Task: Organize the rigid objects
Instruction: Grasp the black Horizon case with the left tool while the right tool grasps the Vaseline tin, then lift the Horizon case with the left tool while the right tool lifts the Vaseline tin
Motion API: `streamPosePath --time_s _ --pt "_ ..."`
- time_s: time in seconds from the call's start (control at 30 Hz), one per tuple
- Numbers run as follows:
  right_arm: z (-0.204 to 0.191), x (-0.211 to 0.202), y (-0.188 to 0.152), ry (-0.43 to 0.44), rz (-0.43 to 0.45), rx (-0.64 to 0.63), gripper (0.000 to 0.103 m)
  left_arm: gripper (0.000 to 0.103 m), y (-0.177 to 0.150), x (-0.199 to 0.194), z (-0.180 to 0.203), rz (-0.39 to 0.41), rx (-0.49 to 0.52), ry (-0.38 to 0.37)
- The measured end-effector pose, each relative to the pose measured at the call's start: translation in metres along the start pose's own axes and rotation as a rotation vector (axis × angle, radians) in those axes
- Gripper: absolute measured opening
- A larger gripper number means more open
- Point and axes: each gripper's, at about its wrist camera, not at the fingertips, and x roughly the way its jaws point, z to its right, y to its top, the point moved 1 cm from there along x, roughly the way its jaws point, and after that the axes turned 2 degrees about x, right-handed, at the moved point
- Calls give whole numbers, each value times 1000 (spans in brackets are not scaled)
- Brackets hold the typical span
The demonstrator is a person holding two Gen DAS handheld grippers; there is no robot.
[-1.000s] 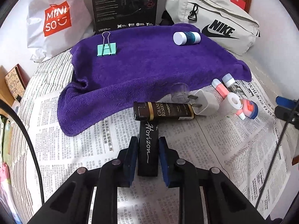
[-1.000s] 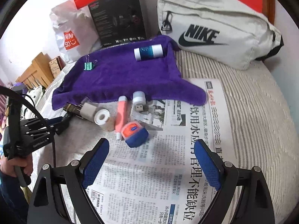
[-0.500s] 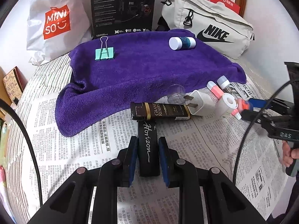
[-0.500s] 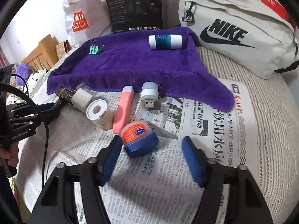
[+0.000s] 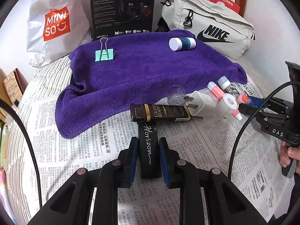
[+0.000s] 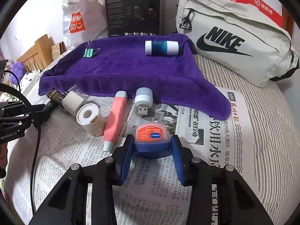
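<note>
Left gripper [image 5: 149, 157]: fingers clamped on a black flat bar lettered "Horizon" [image 5: 149, 146], pads pressing both long sides; the bar lies on the newspaper [image 5: 93, 150], its far end just short of a dark "Grand Reserve" tube [image 5: 161, 113] lying crosswise. Right gripper [image 6: 152, 148]: fingers have just been closing and now sit against both sides of a small blue jar with an orange lid [image 6: 151, 140], which rests on the newspaper near the front of the pile. Beside the jar, to its left in the right wrist view: a pink tube with grey caps [image 6: 115, 120], a white roll standing on end [image 6: 90, 119], a white plug adapter [image 6: 72, 101]. Behind the jar: a small white USB lamp [image 6: 143, 99], touching the towel edge. A clear plastic cap [image 5: 175, 95] lies by the adapter, partly against the towel. Purple towel [image 5: 140, 75] spread over a raised block behind the pile; on it a mint binder clip [image 5: 104, 54] at the left and a white-and-teal bottle [image 5: 181, 43] lying on its side at the right, well apart. Along the wall: a white Miniso bag [image 5: 54, 22], a black headset box [image 5: 122, 9], a beige Nike pouch [image 5: 206, 26]. A hand [image 5: 288, 153] grips the right gripper's handle at the edge of the left wrist view.
</note>
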Motion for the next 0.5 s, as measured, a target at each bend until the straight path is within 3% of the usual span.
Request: streamPosePath --time_s 0.13,0.33,0.5 --pt "1 1 0 -1 0 0 42 22 -6 -2 1 52 2 16" --pt "0 1 0 -9 0 -4 41 23 -7 -2 2 56 8 26" --pt "1 1 0 -8 0 -4 41 38 -6 -1 5 54 24 -26"
